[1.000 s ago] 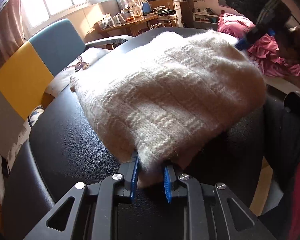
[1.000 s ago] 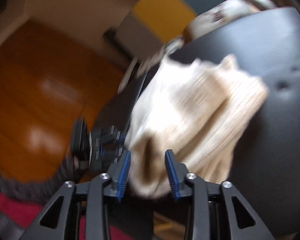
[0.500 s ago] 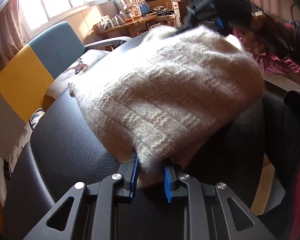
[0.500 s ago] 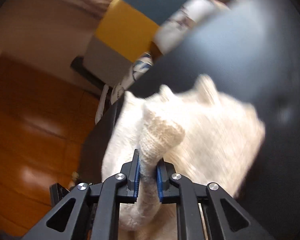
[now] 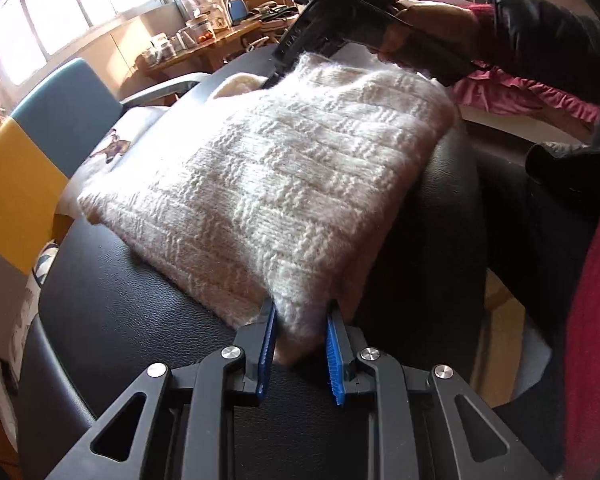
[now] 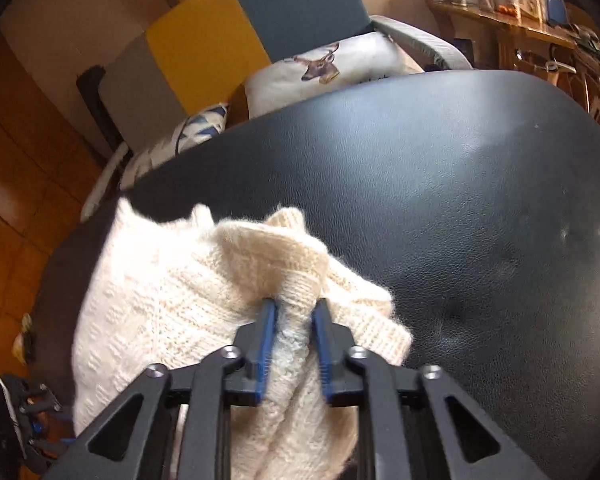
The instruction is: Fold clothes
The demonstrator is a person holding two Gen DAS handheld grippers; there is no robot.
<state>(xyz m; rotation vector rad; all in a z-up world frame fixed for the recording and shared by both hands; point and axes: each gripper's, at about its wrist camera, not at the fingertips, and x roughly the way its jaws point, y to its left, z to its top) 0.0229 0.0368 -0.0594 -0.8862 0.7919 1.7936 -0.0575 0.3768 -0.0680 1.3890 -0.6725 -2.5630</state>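
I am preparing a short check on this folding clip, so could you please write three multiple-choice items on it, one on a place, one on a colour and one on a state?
1. Where does the knitted sweater lie?
A. on the wooden floor
B. on the black leather surface
C. on the yellow chair back

2. What colour are the tool pads?
A. blue
B. red
C. green

3. What is the right tool doing?
A. hanging open above bare leather
B. gripping a cushion
C. pinching a bunch of the sweater

Answers: B, black leather shows around the knit; A, both pads are blue; C, knit is squeezed between its pads.
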